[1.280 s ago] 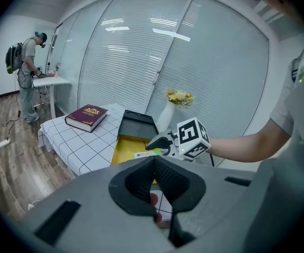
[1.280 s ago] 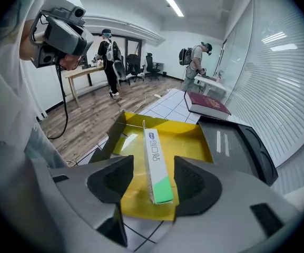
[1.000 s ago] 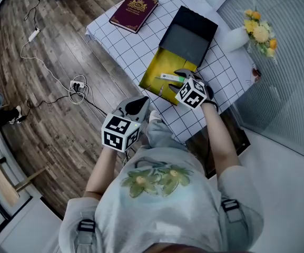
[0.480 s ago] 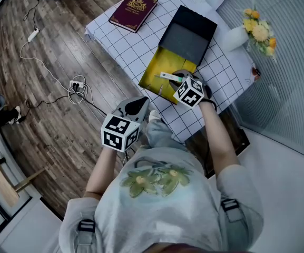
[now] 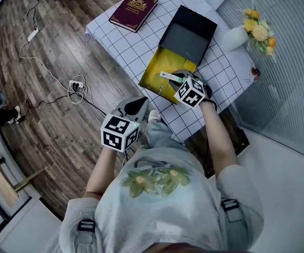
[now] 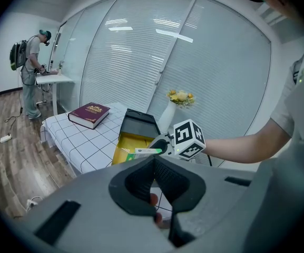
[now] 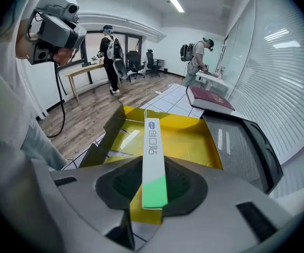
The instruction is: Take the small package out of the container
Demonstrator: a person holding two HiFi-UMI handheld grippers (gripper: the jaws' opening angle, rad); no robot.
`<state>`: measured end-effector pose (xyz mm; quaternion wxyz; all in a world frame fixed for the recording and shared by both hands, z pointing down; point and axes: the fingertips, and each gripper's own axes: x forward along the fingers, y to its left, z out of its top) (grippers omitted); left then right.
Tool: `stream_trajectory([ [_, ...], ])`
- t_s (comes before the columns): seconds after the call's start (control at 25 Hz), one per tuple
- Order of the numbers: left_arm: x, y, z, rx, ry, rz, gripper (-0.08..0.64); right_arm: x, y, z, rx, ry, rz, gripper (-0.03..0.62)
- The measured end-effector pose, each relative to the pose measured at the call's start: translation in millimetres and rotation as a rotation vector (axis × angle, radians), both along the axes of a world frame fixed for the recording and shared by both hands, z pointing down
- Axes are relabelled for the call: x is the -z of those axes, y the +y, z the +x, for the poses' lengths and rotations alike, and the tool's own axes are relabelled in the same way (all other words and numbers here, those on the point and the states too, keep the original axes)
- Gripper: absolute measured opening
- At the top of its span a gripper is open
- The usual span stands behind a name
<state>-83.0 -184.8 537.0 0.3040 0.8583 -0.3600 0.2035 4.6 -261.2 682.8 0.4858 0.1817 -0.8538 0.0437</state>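
Observation:
A yellow open box [image 5: 157, 67] with its black lid [image 5: 188, 33] folded back lies on the checked tablecloth. The small package [image 5: 168, 77], a slim white carton with a green end, sticks out over the box. My right gripper [image 5: 179, 78] has it between its closing jaws, and the pads press on its green end [image 7: 154, 188]. In the right gripper view the package [image 7: 153, 146] points forward above the yellow box [image 7: 194, 141]. My left gripper [image 5: 136, 105] hangs off the table's near edge, shut and holding nothing [image 6: 154, 174].
A maroon book [image 5: 134, 10] lies at the table's far left corner. A white vase with yellow flowers [image 5: 249, 30] stands to the right of the lid. A power strip and cables [image 5: 78, 84] lie on the wooden floor. People stand at desks in the distance.
The right gripper's jaws have closed on the package, which has lifted a little off the box floor. The left gripper has stayed where it was.

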Motion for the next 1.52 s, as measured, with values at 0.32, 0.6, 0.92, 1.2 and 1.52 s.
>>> stream_trajectory([
  [0.32,6,0,-1,0.004,0.002,0.016,0.007,14,0,1,-0.005,-0.014,0.018,0.092],
  [0.6,13,4,-2,0.004,0.0,0.035,0.007,30,5,0,-0.021,-0.049,0.035,0.092],
  [0.92,21,14,0,0.0,0.003,0.054,0.006,59,18,-3,-0.033,-0.099,0.089,0.092],
  [1.2,24,27,2,0.006,0.011,0.063,0.006,78,28,-1,-0.049,-0.108,0.148,0.092],
  [1.52,34,50,3,0.023,0.011,0.088,0.007,102,51,-2,-0.048,-0.134,0.216,0.091],
])
